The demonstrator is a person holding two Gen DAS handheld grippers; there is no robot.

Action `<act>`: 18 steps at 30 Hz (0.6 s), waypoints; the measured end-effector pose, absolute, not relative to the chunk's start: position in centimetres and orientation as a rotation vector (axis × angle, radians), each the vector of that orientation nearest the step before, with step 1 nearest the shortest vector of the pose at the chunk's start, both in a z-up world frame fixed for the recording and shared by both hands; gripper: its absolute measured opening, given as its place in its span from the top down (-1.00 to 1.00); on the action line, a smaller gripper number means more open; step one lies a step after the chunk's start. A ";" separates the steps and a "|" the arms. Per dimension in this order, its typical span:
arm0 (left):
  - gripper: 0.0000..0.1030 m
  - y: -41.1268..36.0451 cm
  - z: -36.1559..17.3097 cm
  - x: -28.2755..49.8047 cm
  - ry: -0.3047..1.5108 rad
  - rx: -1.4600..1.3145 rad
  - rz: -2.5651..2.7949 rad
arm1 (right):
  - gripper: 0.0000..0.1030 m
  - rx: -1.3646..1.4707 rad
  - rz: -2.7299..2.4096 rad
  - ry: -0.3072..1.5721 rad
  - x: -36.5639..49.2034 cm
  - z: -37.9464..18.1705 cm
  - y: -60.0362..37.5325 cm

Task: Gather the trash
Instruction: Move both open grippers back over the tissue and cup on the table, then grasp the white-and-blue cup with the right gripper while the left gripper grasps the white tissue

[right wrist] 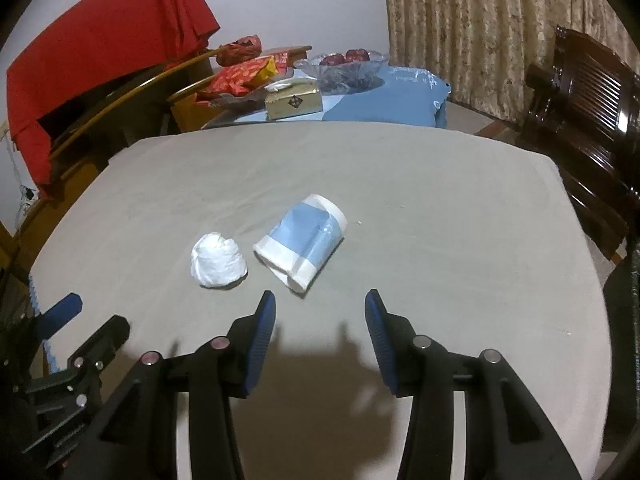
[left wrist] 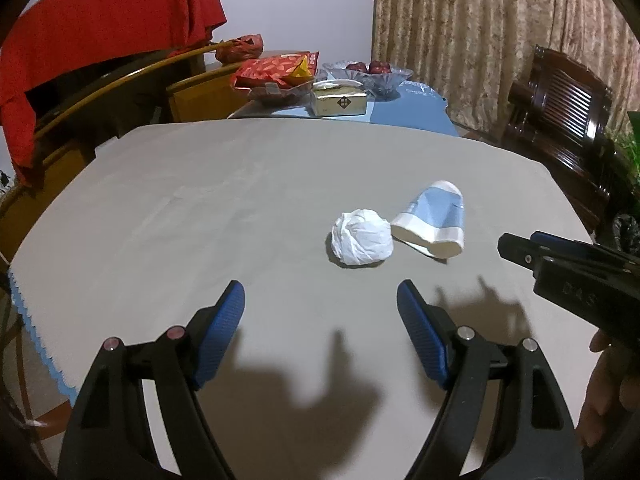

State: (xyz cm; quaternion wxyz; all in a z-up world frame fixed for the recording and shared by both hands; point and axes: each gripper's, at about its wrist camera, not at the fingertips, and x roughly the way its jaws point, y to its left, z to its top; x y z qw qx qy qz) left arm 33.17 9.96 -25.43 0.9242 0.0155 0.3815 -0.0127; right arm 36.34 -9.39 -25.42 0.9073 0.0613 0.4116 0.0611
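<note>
A crumpled white tissue ball (left wrist: 362, 238) (right wrist: 218, 261) lies on the grey tablecloth (left wrist: 200, 208) (right wrist: 440, 220). Right beside it a squashed blue-and-white paper cup (left wrist: 434, 220) (right wrist: 304, 238) rests on its side. My left gripper (left wrist: 322, 300) hovers just short of the tissue ball, open, with nothing between its blue pads. My right gripper (right wrist: 320, 308) hangs just short of the cup, also open and empty. The right gripper shows at the right edge of the left wrist view (left wrist: 520, 246), and the left gripper at the left edge of the right wrist view (right wrist: 64, 308).
Beyond the grey cloth a blue-covered table (left wrist: 404, 114) carries a tissue box (left wrist: 340, 103), red snack bags (left wrist: 276, 70) and a glass fruit bowl (left wrist: 370, 74). A chair draped in red cloth (left wrist: 100, 32) stands at the left, a dark wooden chair (left wrist: 560, 120) at the right.
</note>
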 end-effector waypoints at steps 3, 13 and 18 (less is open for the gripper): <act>-0.48 10.2 -26.3 34.2 0.787 0.039 -0.032 | 0.11 0.136 0.118 0.856 37.6 -26.1 -8.8; -0.46 10.7 -28.4 36.9 0.807 0.052 -0.055 | 0.11 0.152 0.119 0.877 41.0 -28.5 -7.2; -0.46 10.2 -29.6 37.9 0.826 0.058 -0.069 | 0.48 0.162 0.133 0.909 42.9 -30.1 -6.9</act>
